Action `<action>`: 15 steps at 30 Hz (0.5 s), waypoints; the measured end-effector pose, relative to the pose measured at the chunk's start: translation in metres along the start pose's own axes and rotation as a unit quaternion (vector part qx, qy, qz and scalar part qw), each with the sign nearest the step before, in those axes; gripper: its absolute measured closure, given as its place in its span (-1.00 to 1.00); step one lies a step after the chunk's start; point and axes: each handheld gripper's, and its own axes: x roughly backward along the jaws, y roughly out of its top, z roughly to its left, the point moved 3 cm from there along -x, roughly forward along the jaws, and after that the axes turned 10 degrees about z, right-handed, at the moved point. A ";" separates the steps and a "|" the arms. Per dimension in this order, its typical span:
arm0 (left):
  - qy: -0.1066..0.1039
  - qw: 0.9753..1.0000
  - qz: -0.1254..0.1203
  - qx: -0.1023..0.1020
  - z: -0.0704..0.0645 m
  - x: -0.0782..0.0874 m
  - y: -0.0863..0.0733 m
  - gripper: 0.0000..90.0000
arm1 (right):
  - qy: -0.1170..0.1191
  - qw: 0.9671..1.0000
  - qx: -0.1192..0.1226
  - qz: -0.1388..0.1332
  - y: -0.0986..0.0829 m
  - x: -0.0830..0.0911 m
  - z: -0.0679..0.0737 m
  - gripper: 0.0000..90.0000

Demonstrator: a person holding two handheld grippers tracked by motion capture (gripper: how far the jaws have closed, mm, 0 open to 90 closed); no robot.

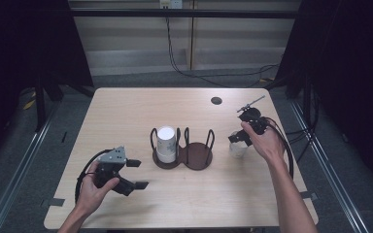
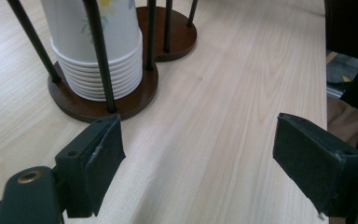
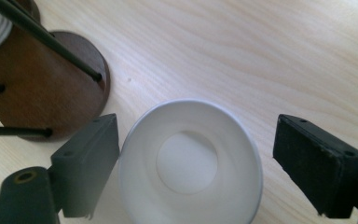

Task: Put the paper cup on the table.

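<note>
A dark wooden cup holder [image 1: 199, 156] with thin black posts stands mid-table. Its left ring holds a stack of white paper cups [image 1: 166, 143]; its right ring is bare. A single white cup [image 1: 238, 151] stands upright on the table to the holder's right. My right gripper [image 1: 238, 141] hangs just over it, open, and in the right gripper view the cup [image 3: 186, 163] sits between the jaws, the left jaw close to its rim and the right jaw apart. My left gripper [image 1: 140, 174] is open left of the holder, low over the table, with the stack [image 2: 102, 51] ahead of it.
A small dark round hole [image 1: 216, 100] lies in the table near its far right edge. Black cables run over the floor beyond the table. The holder's bare base [image 3: 42, 93] lies close to the left of the single cup.
</note>
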 end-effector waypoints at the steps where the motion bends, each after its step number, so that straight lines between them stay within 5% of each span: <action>1: 0.000 1.000 -0.002 0.003 0.000 0.000 0.000 -0.64 | -0.001 1.000 0.000 -0.011 -0.001 0.001 0.000 -0.69; 12: 0.010 1.000 0.006 0.007 0.003 -0.001 -0.002 -0.64 | 0.012 0.995 -0.028 -0.095 -0.006 0.012 0.003 -0.69; 15: 0.010 1.000 -0.004 0.010 0.002 -0.001 -0.002 -0.63 | 0.022 0.990 -0.028 -0.140 -0.007 0.017 0.009 -0.68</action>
